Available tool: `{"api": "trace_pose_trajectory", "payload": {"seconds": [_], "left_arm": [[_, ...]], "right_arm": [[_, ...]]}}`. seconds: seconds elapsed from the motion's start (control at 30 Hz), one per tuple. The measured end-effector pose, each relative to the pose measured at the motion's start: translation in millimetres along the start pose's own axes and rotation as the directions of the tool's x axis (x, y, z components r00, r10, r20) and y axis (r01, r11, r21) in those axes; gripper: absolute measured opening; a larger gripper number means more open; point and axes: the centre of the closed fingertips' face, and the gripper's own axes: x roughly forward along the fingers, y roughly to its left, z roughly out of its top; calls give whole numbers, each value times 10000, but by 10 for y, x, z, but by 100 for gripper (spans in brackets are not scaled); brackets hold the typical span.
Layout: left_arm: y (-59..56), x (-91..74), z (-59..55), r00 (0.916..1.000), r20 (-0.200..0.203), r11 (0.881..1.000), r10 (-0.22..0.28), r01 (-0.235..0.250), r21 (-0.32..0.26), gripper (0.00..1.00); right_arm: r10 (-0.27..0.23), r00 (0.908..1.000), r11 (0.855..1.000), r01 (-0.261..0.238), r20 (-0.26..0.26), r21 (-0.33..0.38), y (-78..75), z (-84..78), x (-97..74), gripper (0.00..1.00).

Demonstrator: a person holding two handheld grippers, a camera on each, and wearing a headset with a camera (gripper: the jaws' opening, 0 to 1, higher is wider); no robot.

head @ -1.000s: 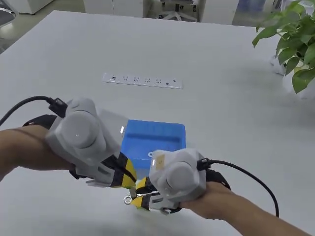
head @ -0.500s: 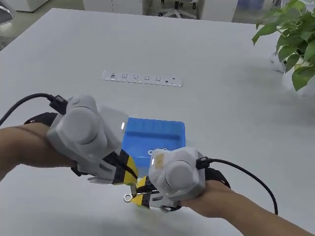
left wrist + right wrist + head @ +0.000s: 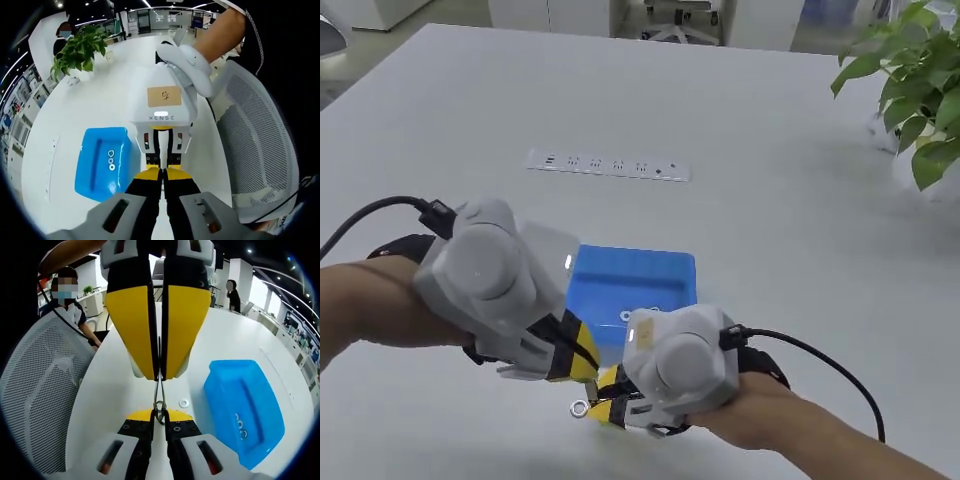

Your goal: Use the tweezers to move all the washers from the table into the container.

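A: Biggest first?

B: White surface (image 3: 770,150), wide and mostly bare. Then the blue container (image 3: 650,268), at 12 o'clock of the two claws and just beside them. Likely parked that close to keep every carry short.

A: And the claws themselves?

B: On the left claw (image 3: 159,375), yellow pads pinched tight on the tweezers (image 3: 159,390), flat against the thin metal, as seen in the right gripper view. Opposite, nose to nose, the right claw (image 3: 160,416), likewise closed down on the tool's other end. Looks like a two-handed hold: one side to steady such a slim tool, the other to squeeze or reseat it. Hard to say which.

A: Washers?

B: A few washers (image 3: 111,160) lying in the well of the container. One loose washer (image 3: 184,403) flat on the surface, at 3 o'clock of the tweezers' lower end, near it, between tool and container. Also a small ring (image 3: 580,408) at 6 o'clock under the meeting pads in the head view. Cannot tell whether a gripped washer or part of the tool.

A: Stage of the job?

B: Partway, judging by that. Next, probably bringing the tips over the loose washer. Thin and flat, so apt to skate away unless nipped by its edge.
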Motion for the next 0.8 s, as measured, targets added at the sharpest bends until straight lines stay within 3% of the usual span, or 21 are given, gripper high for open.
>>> {"api": "trace_pose_trajectory", "payload": {"seconds": [0.57,0.8], "left_arm": [[15,-130,106,9999,70,9999,105,-106,120,5],[62,-217,188,9995,282,9998,151,-155,133,5]], "right_arm": [[-141,9999,9997,140,-29,-176,-20,115,-130,10],[-270,9996,9995,270,17,-154,-67,191,-213,10]]}}
